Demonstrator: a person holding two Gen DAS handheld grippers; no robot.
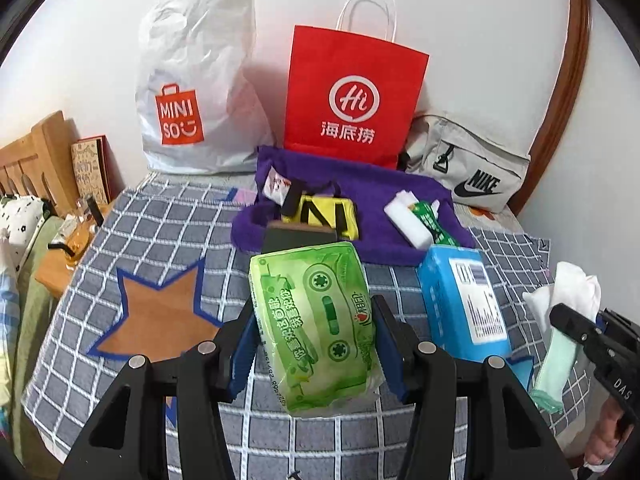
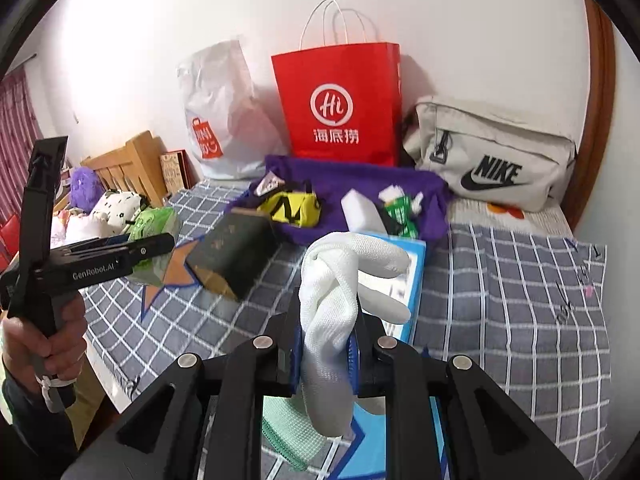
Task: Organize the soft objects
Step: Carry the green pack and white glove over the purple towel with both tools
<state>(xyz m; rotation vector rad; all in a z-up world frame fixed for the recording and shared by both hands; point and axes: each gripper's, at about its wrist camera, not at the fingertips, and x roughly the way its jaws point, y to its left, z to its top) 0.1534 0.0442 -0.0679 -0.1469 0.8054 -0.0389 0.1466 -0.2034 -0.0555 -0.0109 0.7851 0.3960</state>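
Observation:
My left gripper [image 1: 316,316] is shut on a green tissue pack [image 1: 316,320] and holds it above the checked blanket [image 1: 132,240]. My right gripper [image 2: 326,344] is shut on a white knit glove [image 2: 332,300], with a mint green cloth [image 2: 288,428] hanging under it. The right gripper also shows in the left wrist view [image 1: 576,328] with the white glove [image 1: 568,288] and green cloth [image 1: 554,364]. The left gripper [image 2: 160,244] shows at the left of the right wrist view with the green pack [image 2: 156,220]. A blue tissue pack [image 1: 464,300] lies on the blanket.
A purple towel [image 1: 360,192] holds a yellow pouch [image 1: 320,216], a white sponge [image 1: 408,216] and a green packet [image 1: 434,224]. A dark box [image 2: 232,252] lies in front of it. A Miniso bag [image 1: 192,92], red paper bag [image 1: 352,92] and Nike bag [image 1: 468,164] stand by the wall.

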